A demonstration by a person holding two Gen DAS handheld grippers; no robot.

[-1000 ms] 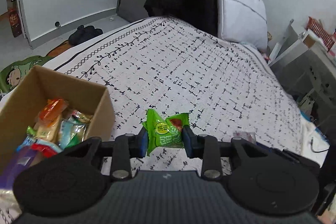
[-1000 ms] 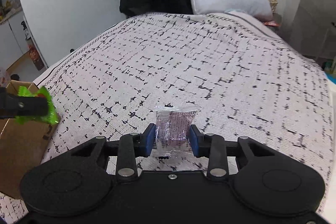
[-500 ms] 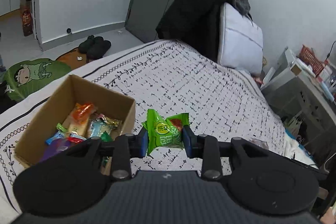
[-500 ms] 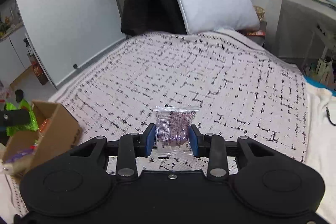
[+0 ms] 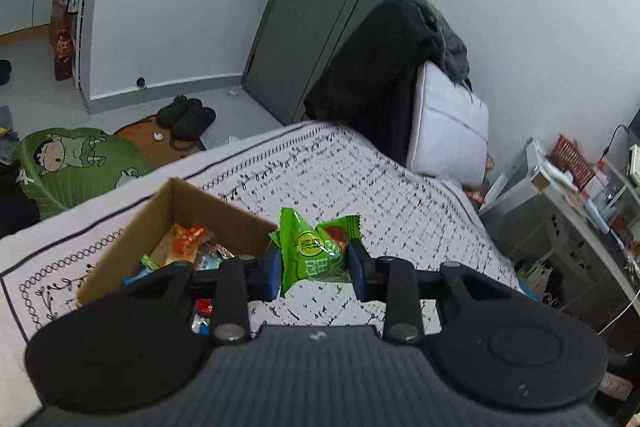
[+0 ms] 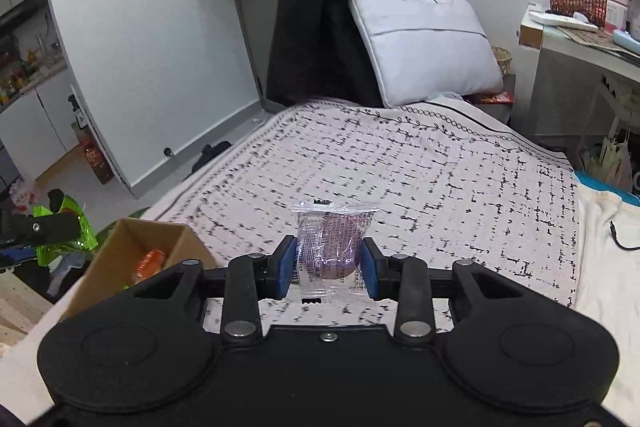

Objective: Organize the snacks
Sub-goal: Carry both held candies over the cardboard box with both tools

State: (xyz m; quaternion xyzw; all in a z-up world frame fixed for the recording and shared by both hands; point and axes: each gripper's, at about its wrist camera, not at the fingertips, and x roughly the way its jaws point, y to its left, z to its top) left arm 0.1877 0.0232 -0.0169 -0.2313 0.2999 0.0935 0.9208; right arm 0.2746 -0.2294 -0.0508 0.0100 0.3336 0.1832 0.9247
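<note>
My left gripper (image 5: 314, 269) is shut on a green snack packet (image 5: 314, 251) and holds it high above the bed, just right of an open cardboard box (image 5: 132, 239) with several colourful snacks inside. My right gripper (image 6: 329, 267) is shut on a clear packet with a purple snack (image 6: 332, 247), also high above the bed. In the right wrist view the box (image 6: 108, 251) lies at lower left, and the left gripper with the green packet (image 6: 64, 227) shows at the far left edge.
The patterned bedspread (image 6: 400, 179) spreads ahead, with a white pillow (image 6: 424, 43) and dark clothes (image 6: 316, 39) at its far end. A desk with clutter (image 6: 580, 27) stands at the right. Slippers (image 5: 186, 115) and a green mat (image 5: 76, 163) lie on the floor left of the bed.
Both grippers have risen well above the bed, each still holding its packet. The box now looks smaller and lower in both views.
</note>
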